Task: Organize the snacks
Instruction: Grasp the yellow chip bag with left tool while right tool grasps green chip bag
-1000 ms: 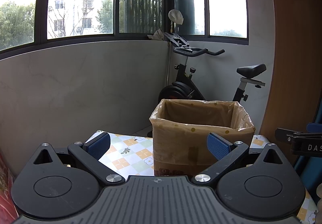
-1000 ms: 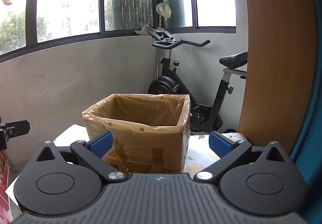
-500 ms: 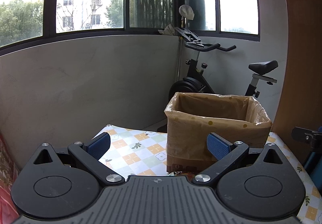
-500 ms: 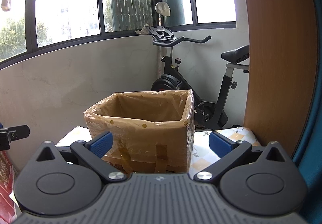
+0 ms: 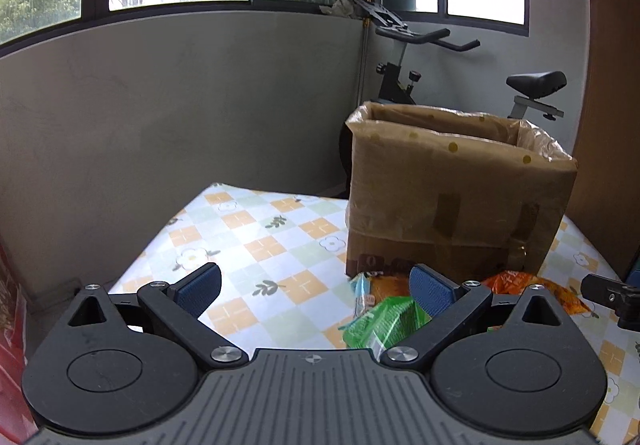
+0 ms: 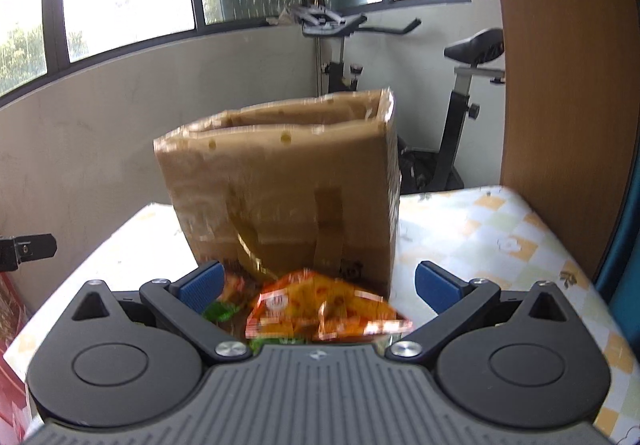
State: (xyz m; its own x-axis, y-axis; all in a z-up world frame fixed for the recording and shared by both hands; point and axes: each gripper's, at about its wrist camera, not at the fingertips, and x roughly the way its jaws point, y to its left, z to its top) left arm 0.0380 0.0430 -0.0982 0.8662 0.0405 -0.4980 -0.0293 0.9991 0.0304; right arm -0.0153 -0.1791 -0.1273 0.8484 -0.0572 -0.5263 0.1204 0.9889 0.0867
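1. Snack packets lie on the checked tablecloth (image 5: pixel 256 241), against the front foot of the cardboard box (image 5: pixel 452 197): an orange packet (image 6: pixel 320 309), long axis running left-right, and a green packet (image 5: pixel 384 321) to its left.
2. The box stands upright, top open, lined with clear plastic; its contents are hidden.
3. Left gripper (image 5: pixel 314 285): fingers spread wide, grasping nothing.
4. Right gripper (image 6: pixel 318 283): fingers spread wide, empty, over the orange packet.
5. An exercise bike (image 5: pixel 432 57) stands behind the box.

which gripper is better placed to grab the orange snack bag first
Right. The orange snack bag lies centred between the open right gripper fingers, just before the cardboard box. The open left gripper frames mostly bare tablecloth, with the bag off to its right.
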